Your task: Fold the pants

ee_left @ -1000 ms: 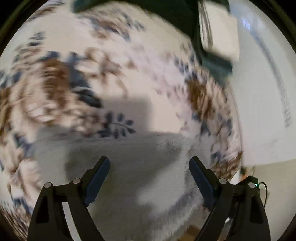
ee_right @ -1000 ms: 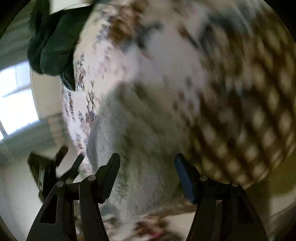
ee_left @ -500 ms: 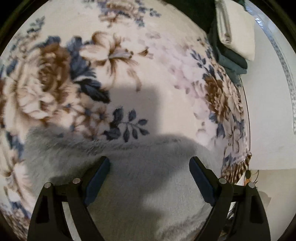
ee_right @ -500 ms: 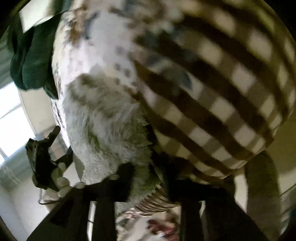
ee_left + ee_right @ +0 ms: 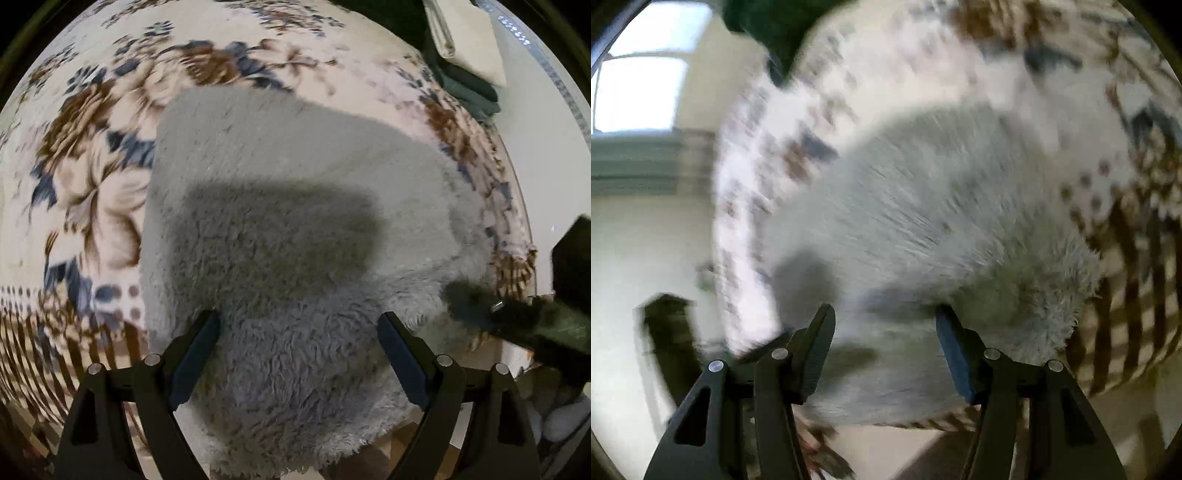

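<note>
- left gripper [image 5: 298, 347] hung with jaws spread wide and nothing pinched; half a second before, only the near edge of the grey fleece pants [image 5: 295, 229] showed ahead of it, now a squarish folded pad filled the view.
- right gripper [image 5: 884, 341] was likewise released; it had looked closed at the pants' edge a moment earlier.
- pants lay flat on the floral blanket [image 5: 92, 192], directly ahead of and under both grippers, near the blanket's edge.
- judgement: a fold was just laid and let go; perhaps tidying remained.
</note>
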